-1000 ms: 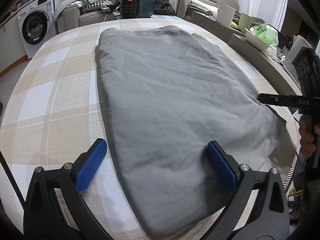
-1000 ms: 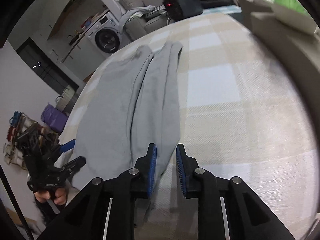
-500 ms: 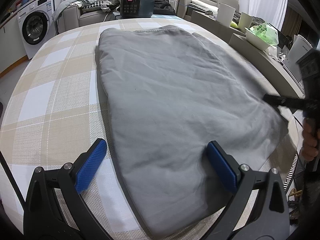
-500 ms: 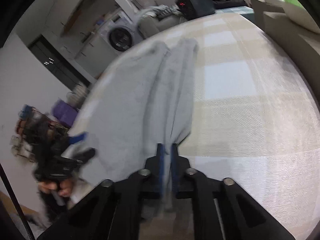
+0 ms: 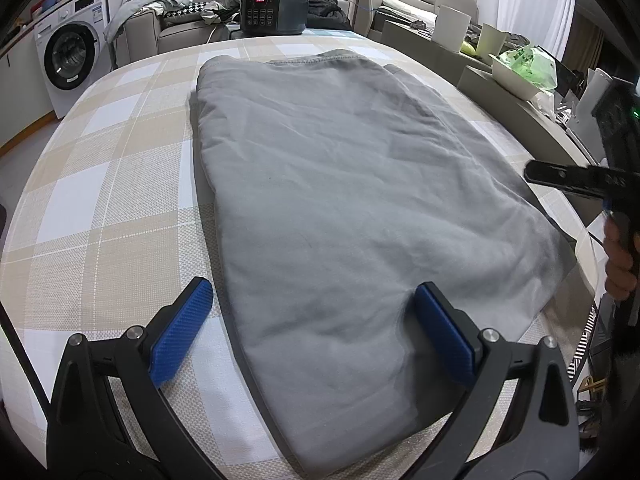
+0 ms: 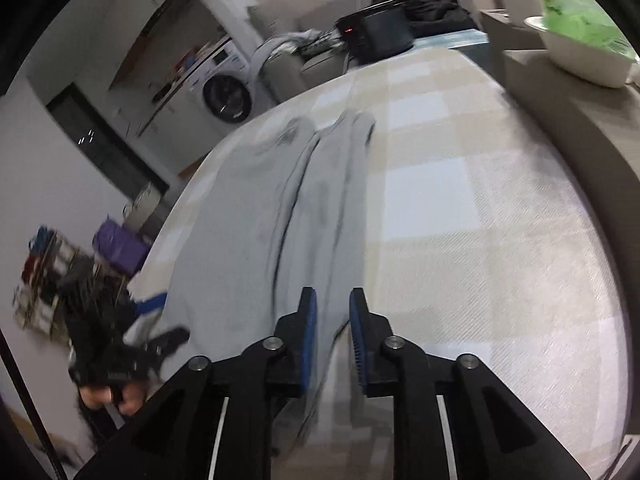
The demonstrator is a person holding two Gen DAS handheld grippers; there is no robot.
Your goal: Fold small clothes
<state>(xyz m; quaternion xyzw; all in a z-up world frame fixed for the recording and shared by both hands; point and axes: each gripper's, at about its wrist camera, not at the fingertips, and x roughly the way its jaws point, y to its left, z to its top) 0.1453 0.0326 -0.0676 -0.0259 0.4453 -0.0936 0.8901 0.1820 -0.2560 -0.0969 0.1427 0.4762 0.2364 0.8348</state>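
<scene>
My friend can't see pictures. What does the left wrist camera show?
A grey garment lies spread flat on a checked tablecloth. The left gripper is wide open across its near end. The right gripper reaches in from the right, with a washing machine behind.

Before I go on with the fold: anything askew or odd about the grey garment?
Mostly flat, but the grey garment has its right edge bunched into long ridges instead of lying smooth. The right gripper jaws are opening astride that edge.
</scene>
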